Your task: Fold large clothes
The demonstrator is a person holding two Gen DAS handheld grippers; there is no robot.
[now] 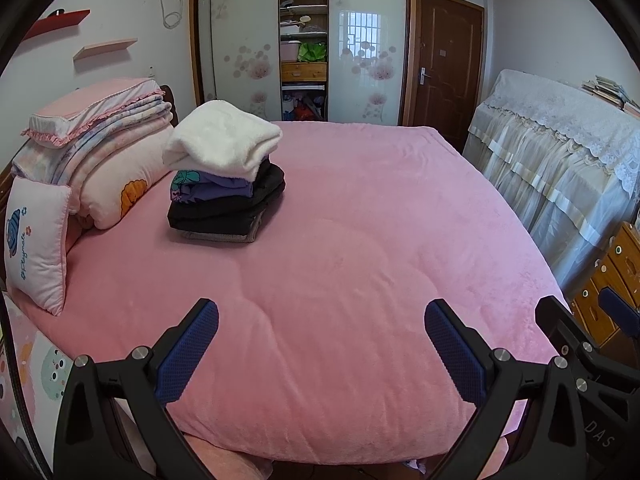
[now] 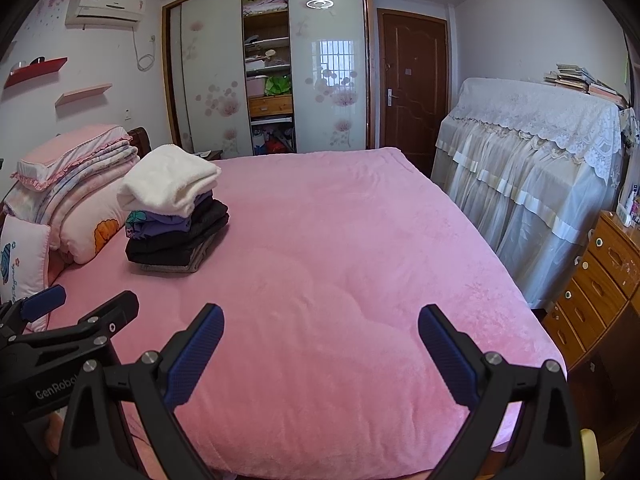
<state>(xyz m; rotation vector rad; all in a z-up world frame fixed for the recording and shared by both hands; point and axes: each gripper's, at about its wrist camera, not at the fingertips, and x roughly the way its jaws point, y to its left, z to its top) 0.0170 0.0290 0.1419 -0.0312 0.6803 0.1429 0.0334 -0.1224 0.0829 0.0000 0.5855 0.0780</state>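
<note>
Pink bedding point(image 1: 340, 240) carries a stack of folded clothes point(image 1: 226, 176) near its far left corner, white fleece on top. At the near edge, the left gripper point(image 1: 321, 322) and right gripper point(image 2: 320, 322) hover side by side, both spread wide and empty.

White letters reading "GenRobo", cut off at the end by a finger, stand on the black body of the left gripper point(image 2: 86, 312) at the left edge of the right wrist view. The letters "DAS" stand on the black body of the right gripper point(image 1: 584, 308) in the lower right corner of the left wrist view. The small pink pillow point(image 1: 34, 244) at the bed's left edge bears blue cursive embroidery that seems to read "Playmate", though it is too small to be sure.
</note>
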